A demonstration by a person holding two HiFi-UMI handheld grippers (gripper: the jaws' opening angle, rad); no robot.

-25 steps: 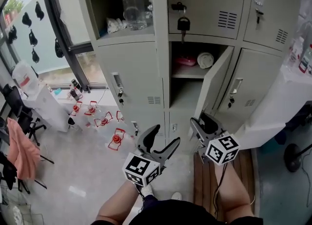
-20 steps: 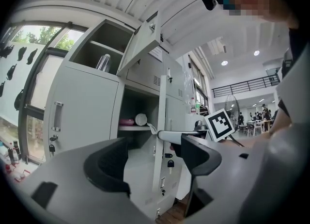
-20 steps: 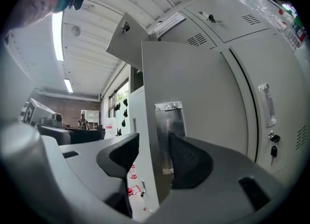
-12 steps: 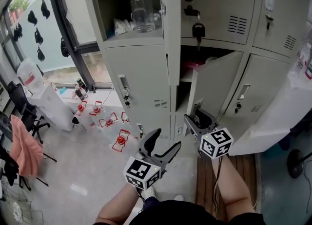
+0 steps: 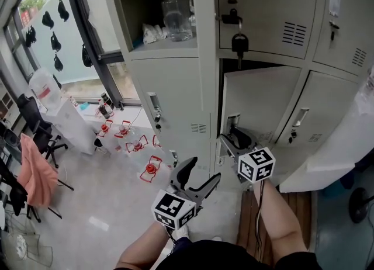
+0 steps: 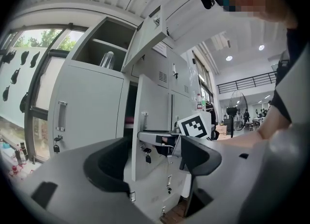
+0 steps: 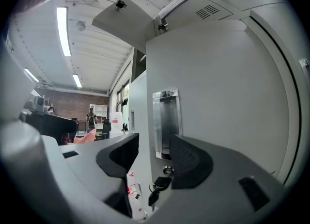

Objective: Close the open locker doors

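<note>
The middle locker door (image 5: pixel 263 105) in the centre column stands almost shut, a dark gap still showing along its top edge. My right gripper (image 5: pixel 232 137) is against this door just below its handle (image 5: pixel 233 124), jaws apart and pinching nothing. In the right gripper view the handle (image 7: pixel 166 121) and hanging keys (image 7: pixel 156 188) show between the jaws of the right gripper (image 7: pixel 154 157). The upper left compartment (image 5: pixel 158 35) is open, with a clear bottle (image 5: pixel 176 14) inside; its door (image 6: pixel 145 39) swings out overhead. My left gripper (image 5: pixel 203 170) hangs open and empty, low in front of the lockers.
Red objects (image 5: pixel 151 169) lie on the floor by the window. A white cart (image 5: pixel 70 120) and a chair with pink cloth (image 5: pixel 36 169) stand at left. A white tabletop (image 5: pixel 345 146) juts in at right over a wooden platform (image 5: pixel 292 204). A key (image 5: pixel 238 42) hangs from the upper middle locker.
The middle locker door has swung from wide open to nearly shut, with my right gripper moving in with it. The shelf contents behind it are now hidden. The left gripper barely moved.
</note>
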